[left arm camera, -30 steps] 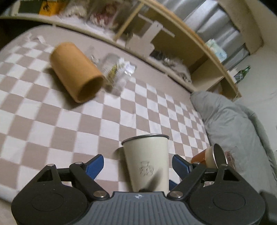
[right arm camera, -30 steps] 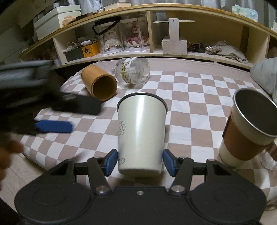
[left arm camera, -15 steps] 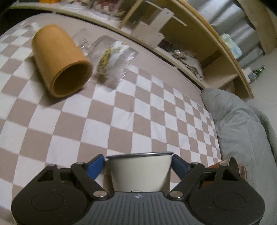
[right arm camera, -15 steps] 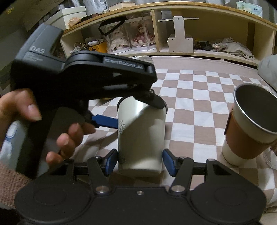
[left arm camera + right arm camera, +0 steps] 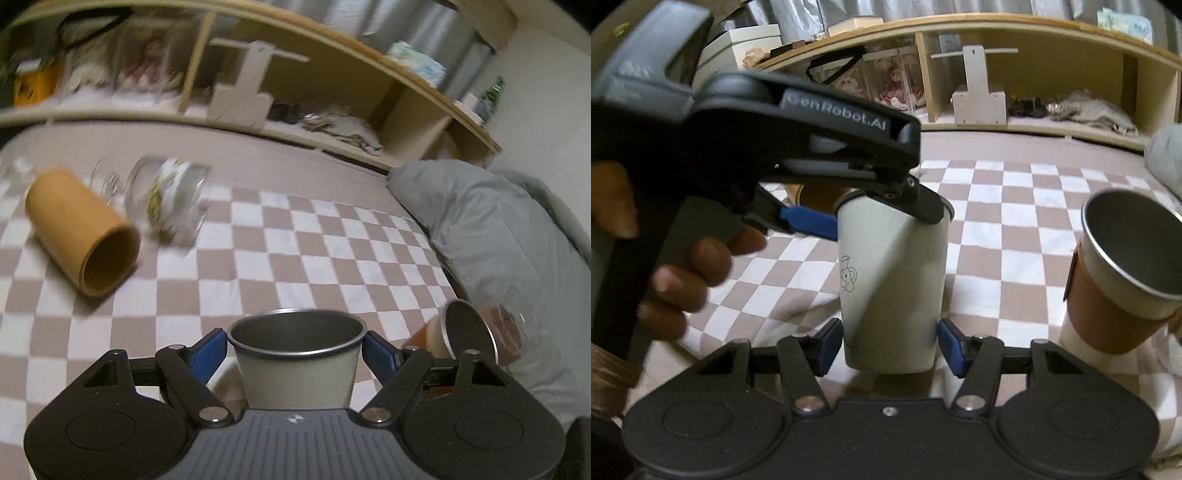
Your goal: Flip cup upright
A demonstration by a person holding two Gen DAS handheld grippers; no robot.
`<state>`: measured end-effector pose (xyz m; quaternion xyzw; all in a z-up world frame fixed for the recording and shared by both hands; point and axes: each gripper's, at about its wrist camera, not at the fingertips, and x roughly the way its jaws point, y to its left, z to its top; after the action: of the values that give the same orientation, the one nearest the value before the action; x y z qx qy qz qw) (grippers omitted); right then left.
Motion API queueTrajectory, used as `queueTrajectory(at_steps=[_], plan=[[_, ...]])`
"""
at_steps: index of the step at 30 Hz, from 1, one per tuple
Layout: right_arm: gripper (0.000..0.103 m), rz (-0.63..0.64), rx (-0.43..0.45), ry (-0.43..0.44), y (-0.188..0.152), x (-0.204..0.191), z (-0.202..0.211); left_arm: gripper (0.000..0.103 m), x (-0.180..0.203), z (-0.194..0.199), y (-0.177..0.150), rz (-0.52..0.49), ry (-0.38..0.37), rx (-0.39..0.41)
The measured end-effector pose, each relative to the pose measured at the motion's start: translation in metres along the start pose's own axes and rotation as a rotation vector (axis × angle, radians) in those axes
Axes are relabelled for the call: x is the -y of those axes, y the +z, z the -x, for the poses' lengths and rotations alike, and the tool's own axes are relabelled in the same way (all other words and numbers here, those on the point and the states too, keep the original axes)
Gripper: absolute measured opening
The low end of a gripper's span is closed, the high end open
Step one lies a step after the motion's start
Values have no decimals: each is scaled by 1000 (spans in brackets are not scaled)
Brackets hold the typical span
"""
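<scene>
A cream metal cup [image 5: 892, 284] with a small drawing stands upright on the checkered cloth [image 5: 1008, 225]. My right gripper [image 5: 890, 347] holds its base between the blue pads. My left gripper [image 5: 295, 350] reaches in from the left and its pads sit against the cup's rim [image 5: 295, 332]; the same gripper shows in the right wrist view [image 5: 871, 218]. An orange cup [image 5: 79, 230] lies on its side at the left, mouth toward me. A clear glass jar [image 5: 166, 199] lies on its side next to it.
A metal cup with a brown sleeve [image 5: 1123, 273] stands at the right, also in the left wrist view [image 5: 465, 336]. A grey pillow [image 5: 498, 236] lies at the right. A wooden shelf [image 5: 295, 96] full of items runs along the back.
My left gripper has come down over the cream cup, so its view now looks into the cup's mouth. The right gripper and the cup have stayed put.
</scene>
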<state>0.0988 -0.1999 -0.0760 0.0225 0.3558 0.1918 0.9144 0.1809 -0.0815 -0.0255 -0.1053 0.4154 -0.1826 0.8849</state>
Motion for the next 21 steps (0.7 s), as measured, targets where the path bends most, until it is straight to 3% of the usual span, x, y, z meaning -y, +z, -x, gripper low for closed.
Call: queueTrajectory(at_steps=[9, 21], plan=[[57, 97, 81, -164, -1, 3, -8, 74, 45, -2, 2, -176, -2, -32], [52, 35, 30, -223, -4, 23, -18, 73, 58, -3, -11, -164, -45, -74]])
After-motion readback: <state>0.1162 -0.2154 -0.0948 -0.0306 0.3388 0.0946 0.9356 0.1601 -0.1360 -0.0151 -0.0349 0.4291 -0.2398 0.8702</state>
